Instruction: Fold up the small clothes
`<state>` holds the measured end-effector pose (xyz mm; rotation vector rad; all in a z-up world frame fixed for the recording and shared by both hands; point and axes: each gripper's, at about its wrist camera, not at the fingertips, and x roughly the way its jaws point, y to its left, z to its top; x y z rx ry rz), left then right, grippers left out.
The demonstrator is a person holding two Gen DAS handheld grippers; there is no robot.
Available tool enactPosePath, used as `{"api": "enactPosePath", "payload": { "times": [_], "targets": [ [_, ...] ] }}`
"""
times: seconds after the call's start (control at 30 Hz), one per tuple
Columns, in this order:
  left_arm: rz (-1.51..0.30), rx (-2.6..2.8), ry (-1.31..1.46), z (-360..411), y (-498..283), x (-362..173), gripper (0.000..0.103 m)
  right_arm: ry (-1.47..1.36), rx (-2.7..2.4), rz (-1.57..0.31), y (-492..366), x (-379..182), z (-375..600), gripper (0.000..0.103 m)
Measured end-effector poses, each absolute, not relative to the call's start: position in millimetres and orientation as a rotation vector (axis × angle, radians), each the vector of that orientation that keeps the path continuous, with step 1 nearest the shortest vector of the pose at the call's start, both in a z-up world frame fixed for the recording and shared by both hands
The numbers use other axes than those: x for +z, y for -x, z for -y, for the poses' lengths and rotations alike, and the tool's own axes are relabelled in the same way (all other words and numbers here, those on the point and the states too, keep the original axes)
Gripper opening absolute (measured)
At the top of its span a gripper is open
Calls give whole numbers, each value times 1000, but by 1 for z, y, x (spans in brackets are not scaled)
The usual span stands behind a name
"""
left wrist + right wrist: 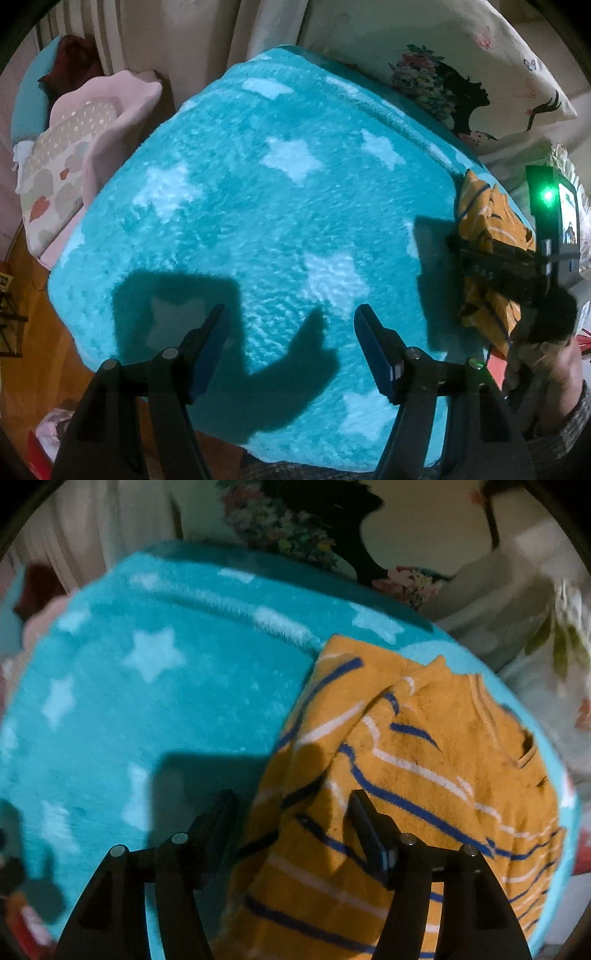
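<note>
I have both grippers angled steeply down over the blanket (258,192), the turquoise one with pale stars that serves as my folding surface. The left gripper (291,328) hangs over bare blanket with its jaws partly apart and nothing between them; I judge it is parked there to leave the middle free for spreading the garment.

The sweater (424,760), orange with blue and white stripes, lies bunched at the blanket's edge: about three o'clock in the left wrist view, and from the centre out toward four o'clock in the right wrist view. Its collar shows near two o'clock there, and the body is rumpled in folds.

The right gripper (291,812) stands directly above the sweater's near edge with its jaws spread wide, empty, one finger over the fabric and the other over blanket. That straddle looks chosen to pinch the edge and drag the sweater toward the centre. Whether the fingertips touch the cloth I cannot tell.
</note>
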<state>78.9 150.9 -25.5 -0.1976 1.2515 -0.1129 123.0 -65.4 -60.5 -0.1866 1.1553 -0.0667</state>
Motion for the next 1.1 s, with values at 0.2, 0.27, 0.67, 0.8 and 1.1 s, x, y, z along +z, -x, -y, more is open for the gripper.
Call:
{"api": "enactPosePath", "payload": {
  "times": [0.2,0.27,0.67,0.8,1.1],
  "targets": [
    [-1284,-127,214,-149,-82,-36,69,200,-83,-1124,-118,-61,63,56],
    [-1287,-129,206,-147,-83,-38,69,213,-90,-1116,-117,-61,65,30],
    [-1233,-93,148,-80,-53,-6,69,-224,120,-1010,-93,4,171,16],
    [-1218,-133,119,-31,-41,4,69,-382,98,-910,-57,35,262,16],
    [-1254,-305,64,101,-19,-7,69,-640,-120,-974,41,-39,455,16]
  ]
}}
